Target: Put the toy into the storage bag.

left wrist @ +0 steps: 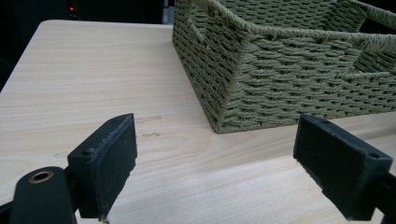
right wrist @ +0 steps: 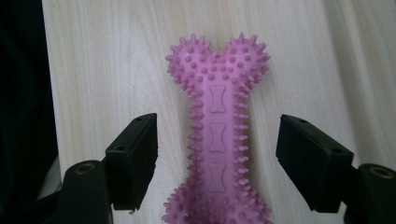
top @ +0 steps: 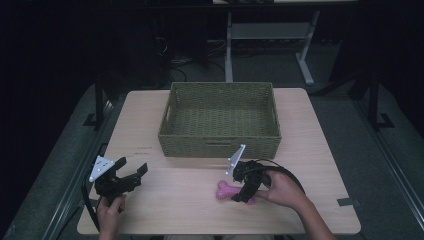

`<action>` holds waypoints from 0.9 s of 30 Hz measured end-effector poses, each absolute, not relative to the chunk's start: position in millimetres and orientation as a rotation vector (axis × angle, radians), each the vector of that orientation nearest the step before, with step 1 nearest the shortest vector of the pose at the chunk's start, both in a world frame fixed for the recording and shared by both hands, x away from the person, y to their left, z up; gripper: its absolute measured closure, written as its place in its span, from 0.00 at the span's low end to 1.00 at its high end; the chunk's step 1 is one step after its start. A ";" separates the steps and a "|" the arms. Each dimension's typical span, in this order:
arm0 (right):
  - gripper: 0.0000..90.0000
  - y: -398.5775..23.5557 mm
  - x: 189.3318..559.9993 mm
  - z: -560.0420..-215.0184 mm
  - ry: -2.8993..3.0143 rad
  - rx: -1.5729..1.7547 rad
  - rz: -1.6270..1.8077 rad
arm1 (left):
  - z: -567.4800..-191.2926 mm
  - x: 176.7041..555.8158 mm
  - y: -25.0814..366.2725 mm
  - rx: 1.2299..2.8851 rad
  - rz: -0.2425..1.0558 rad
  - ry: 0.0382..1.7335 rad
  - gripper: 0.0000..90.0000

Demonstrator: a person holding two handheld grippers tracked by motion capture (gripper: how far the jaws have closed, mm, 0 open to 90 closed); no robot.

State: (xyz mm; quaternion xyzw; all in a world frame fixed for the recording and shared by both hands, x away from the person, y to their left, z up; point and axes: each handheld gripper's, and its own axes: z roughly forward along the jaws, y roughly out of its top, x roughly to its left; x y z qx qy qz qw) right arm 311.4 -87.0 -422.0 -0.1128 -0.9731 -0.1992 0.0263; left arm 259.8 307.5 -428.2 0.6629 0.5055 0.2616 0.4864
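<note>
In the high view, a pink bone toy [top: 229, 191] is seen lying flat on the tabletop [top: 175, 195], in front of the woven basket [top: 220, 145]. The right gripper [top: 243, 196] is lowered over its shaft, apparently for a grasp; the left gripper [top: 134, 172] is parked aside.

In the left gripper view, the jaws are held wide, nothing between them.

In the right gripper view, the toy's long axis is directed away between the jaws, which are open and not touching it.
</note>
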 end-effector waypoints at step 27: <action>0.50 -81.3 310.4 -434.9 -3.035 -0.321 -0.570 | -428.1 259.5 308.7 1.613 0.637 1.229 0.14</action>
